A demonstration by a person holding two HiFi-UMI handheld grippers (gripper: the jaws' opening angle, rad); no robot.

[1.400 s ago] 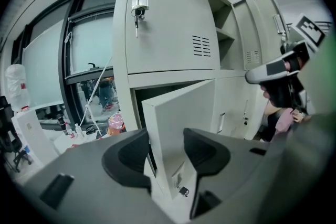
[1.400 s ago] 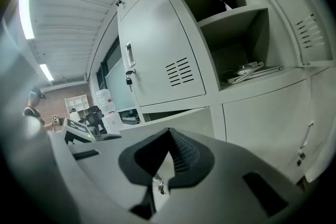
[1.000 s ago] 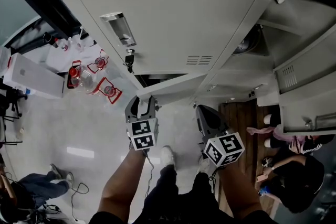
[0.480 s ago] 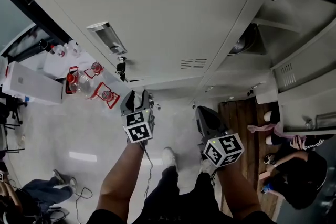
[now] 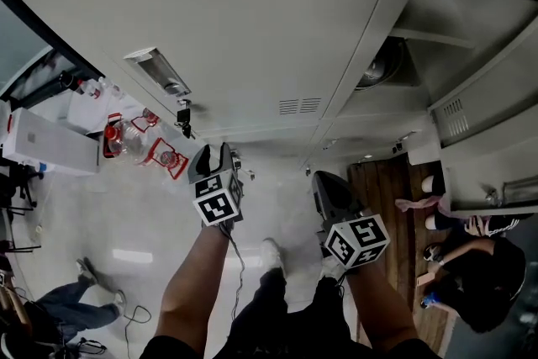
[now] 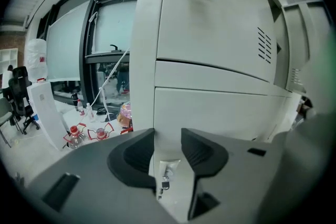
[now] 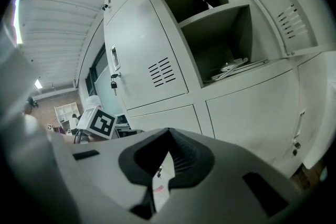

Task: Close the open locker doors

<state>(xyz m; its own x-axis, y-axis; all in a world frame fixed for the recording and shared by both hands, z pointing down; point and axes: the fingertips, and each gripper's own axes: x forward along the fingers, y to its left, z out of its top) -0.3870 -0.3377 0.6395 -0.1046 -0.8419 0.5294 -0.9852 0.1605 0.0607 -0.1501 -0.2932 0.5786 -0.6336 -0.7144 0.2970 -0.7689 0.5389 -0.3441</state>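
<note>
Pointed left tool (image 6: 168,136), part-open, narrowing, empty, at locker door (image 6: 210,23) edge; held right tool (image 7: 168,134) shut, empty; caught open locker (image 7: 210,23) in right gripper view, not left.

Pale, glossy floor (image 5: 151,219), bearing a cluster of clear bottles (image 5: 126,137) with red caps and wrappers. Just beside the bottles, to their left in the head view, a white box (image 5: 50,143). Well apart from the bottles, toward the lower left corner, loose black cable (image 5: 134,314). Far right of the bottles, brown wood flooring (image 5: 378,189). High above the bottles, an open locker compartment (image 7: 220,44) with a flat round thing (image 7: 231,67) on its bottom.
</note>
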